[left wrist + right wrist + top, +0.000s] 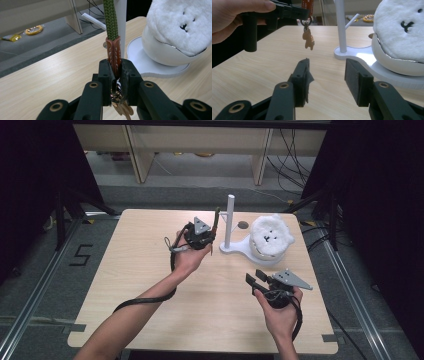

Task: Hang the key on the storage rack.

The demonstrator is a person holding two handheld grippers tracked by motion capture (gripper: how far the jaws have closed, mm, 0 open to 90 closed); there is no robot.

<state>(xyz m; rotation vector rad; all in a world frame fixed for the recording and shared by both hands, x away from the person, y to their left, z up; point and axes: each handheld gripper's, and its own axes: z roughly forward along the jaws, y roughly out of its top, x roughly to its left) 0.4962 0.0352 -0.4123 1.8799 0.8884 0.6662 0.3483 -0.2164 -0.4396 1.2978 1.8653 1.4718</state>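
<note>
Keychain (113,53): braided green cord, brown leather sleeve, metal ring, small tan charm; pinched at sleeve by left gripper (115,75), held above table just left of white stand (231,222). Stand: slim post with peg, flat base carrying fluffy white plush (271,236). Right gripper (327,80) spread, empty, low over wooden table (150,270) in front of stand, hand wrapped around body.

Light wooden table (150,285), white stand base (240,249) resting on it

Green cord (110,18) cut off at top edge; charm (122,110) mostly hidden, perhaps wooden.
</note>
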